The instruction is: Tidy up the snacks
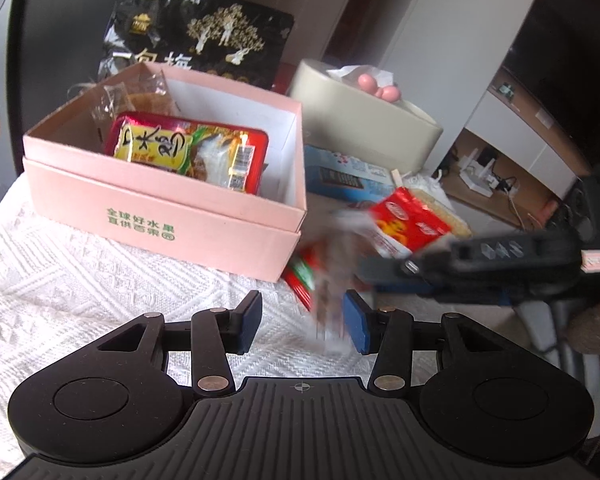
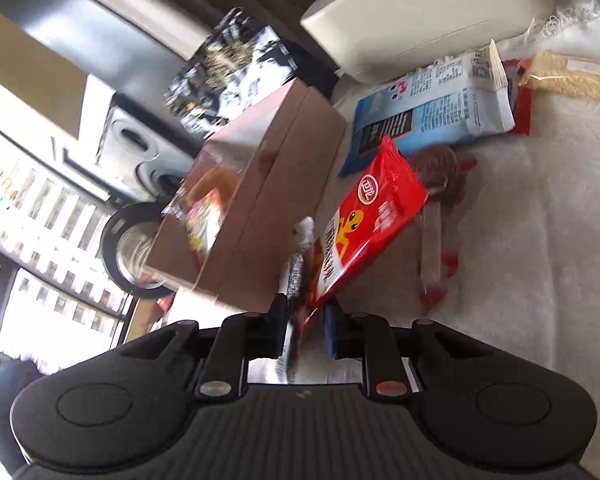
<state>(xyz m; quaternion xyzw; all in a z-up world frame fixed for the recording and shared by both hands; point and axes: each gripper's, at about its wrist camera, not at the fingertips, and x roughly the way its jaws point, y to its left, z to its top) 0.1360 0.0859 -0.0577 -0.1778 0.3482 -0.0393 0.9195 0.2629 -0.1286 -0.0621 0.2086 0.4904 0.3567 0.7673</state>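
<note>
One white knit-covered tabletop [image 1: 60, 264]. One pink box [image 1: 168, 216] near its far left edge, two packets inside: red-yellow packet [image 1: 188, 152] and clear wrapper [image 1: 132, 96], partly hidden by the wall. One black bag [image 1: 196, 40] behind, top cut off. One blue packet [image 2: 432, 112], clearer in the right view. Left gripper [image 1: 304, 320] spread, empty. Right gripper [image 2: 306, 320] pinching one red snack bag [image 2: 376, 216] just right of the box; blurred in the left view.

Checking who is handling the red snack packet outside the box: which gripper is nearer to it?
Right. The right gripper grips the red snack packet at its end; the left gripper hovers open beside it, not touching.
</note>
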